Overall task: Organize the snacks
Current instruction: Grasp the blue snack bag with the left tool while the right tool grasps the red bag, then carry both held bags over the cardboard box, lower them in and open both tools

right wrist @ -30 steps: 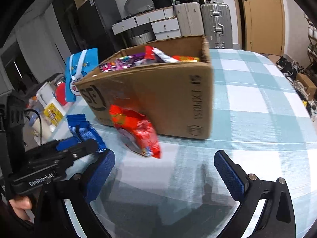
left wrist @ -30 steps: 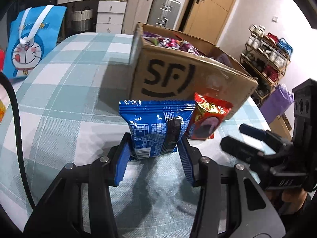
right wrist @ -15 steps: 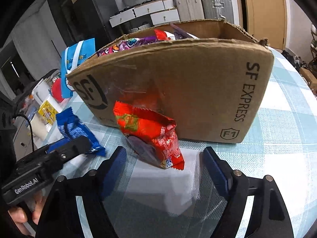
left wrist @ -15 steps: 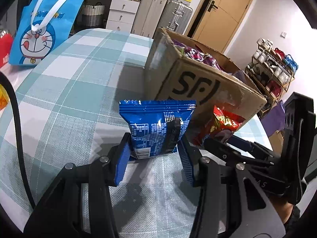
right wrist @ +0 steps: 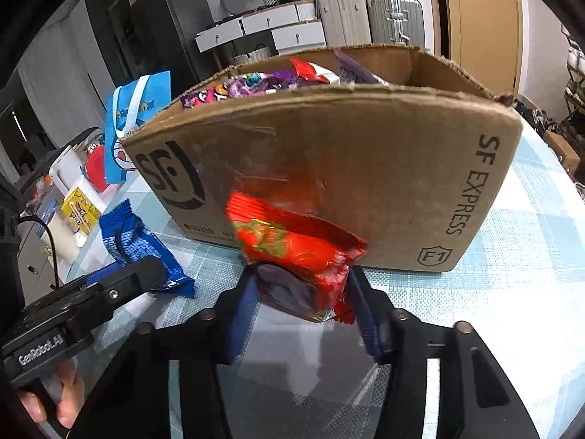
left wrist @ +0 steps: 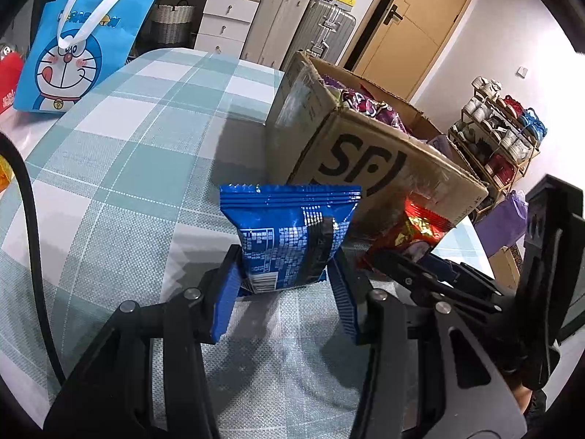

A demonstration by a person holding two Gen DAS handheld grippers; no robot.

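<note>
L gripper (left wrist: 285,285): jaws clamped on the blue snack pack (left wrist: 289,241). Both blue pads press the pack's lower sides; the pack stands upright, sealed top edge well above the fingertips, back label w/ barcode facing the cam. Checked tablecloth (left wrist: 120,168) lies below and ahead of the jaws.

R gripper (right wrist: 303,300): jaws closing on the red snack pack (right wrist: 296,248). Pack sits btwn the pads, lower end inside the gap, upper end tilted up and fwd past the fingertips. Both pads are against its sides. Frame is motion-blurred here; how firm the grip is cannot be told.

Cardboard box (right wrist: 329,168) (SF print): directly ahead of the R jaws, just behind the red pack; ahead and to the right of the L jaws. Open top, filled w/ assorted wrapped snacks.

In the R wrist view, the L gripper and blue pack appear left of the R jaws, a hand (right wrist: 55,398) on the L gripper's handle.

Blue cartoon bag (left wrist: 76,47): far ahead-left of the L jaws, off the table edge.
</note>
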